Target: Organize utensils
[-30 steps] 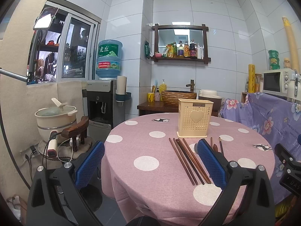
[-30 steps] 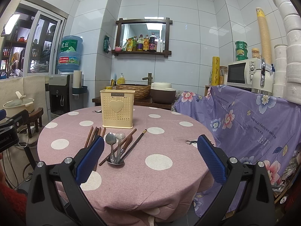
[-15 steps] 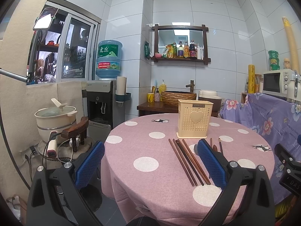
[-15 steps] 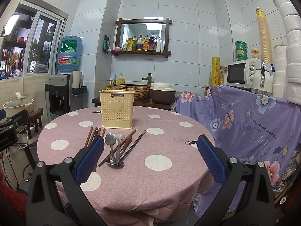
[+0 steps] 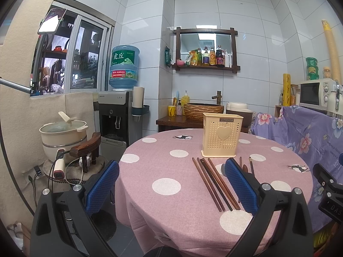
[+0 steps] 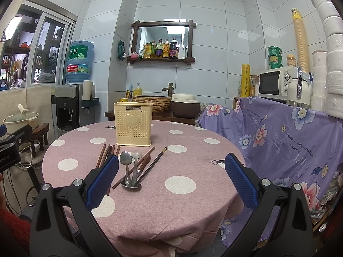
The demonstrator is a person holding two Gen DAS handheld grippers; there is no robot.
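Observation:
A cream perforated utensil holder [image 5: 221, 138] [image 6: 133, 124] stands upright near the middle of the round pink polka-dot table [image 5: 167, 197] [image 6: 188, 205]. Several brown chopsticks [image 5: 214, 184] [image 6: 105, 155] lie flat in front of it. Metal spoons [image 6: 129, 169] and darker chopsticks [image 6: 153, 165] lie in a loose pile beside them. My left gripper [image 5: 171, 184] hovers open at the table's near left edge, its right pad [image 5: 240, 184] over the chopsticks. My right gripper [image 6: 171, 178] is open above the table's front, and its left pad [image 6: 103, 181] hides part of the chopsticks. Neither holds anything.
A purple floral cloth [image 6: 289, 141] covers furniture right of the table, with a microwave [image 6: 273, 83] on top. A water dispenser [image 5: 116, 115], a pot [image 5: 63, 137] and a small wooden stool [image 5: 86, 152] stand to the left. A side table with a woven basin [image 6: 153, 102] is behind.
The views have barely shifted. Both grippers stay open and the utensils lie where they were.

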